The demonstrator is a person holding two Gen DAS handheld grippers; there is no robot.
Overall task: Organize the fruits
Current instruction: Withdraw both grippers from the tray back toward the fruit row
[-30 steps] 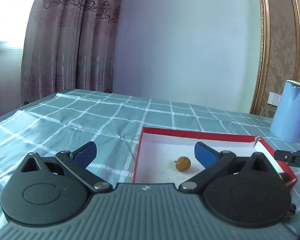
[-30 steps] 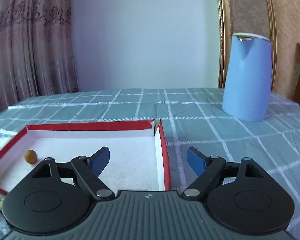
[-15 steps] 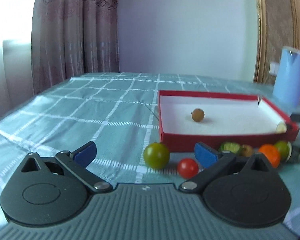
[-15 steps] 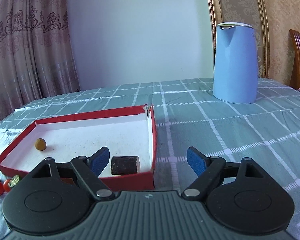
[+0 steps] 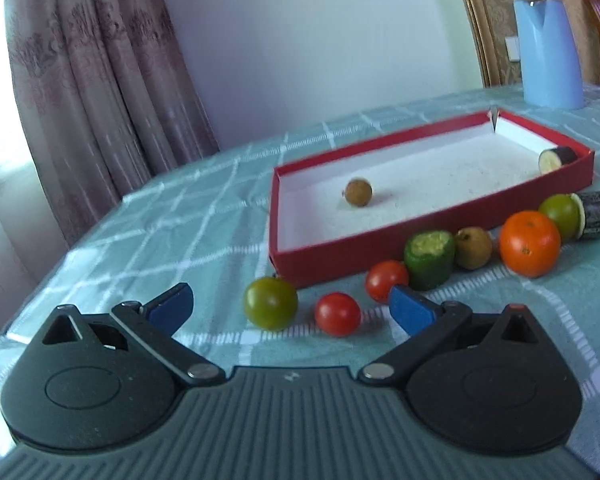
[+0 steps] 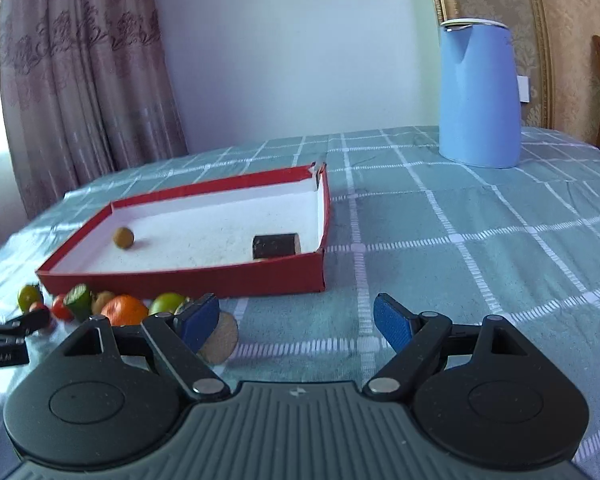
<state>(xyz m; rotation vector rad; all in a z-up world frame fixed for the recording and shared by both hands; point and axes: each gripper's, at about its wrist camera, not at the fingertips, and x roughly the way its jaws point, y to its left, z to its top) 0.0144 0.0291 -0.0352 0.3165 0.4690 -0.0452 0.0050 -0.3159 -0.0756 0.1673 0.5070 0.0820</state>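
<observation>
Both cameras have pulled back, revealing fruit along the red box (image 5: 432,236) at centre frame. The left gripper (image 5: 290,306) and right gripper (image 6: 296,318) gape wide, holding nothing.

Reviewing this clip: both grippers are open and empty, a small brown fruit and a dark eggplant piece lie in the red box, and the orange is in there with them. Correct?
Not quite. The orange is not in the red box; the left wrist view shows it on the tablecloth in front of the box, in the row of fruit. The rest holds: the small brown fruit and eggplant piece lie inside, and left gripper and right gripper are open and empty.
</observation>
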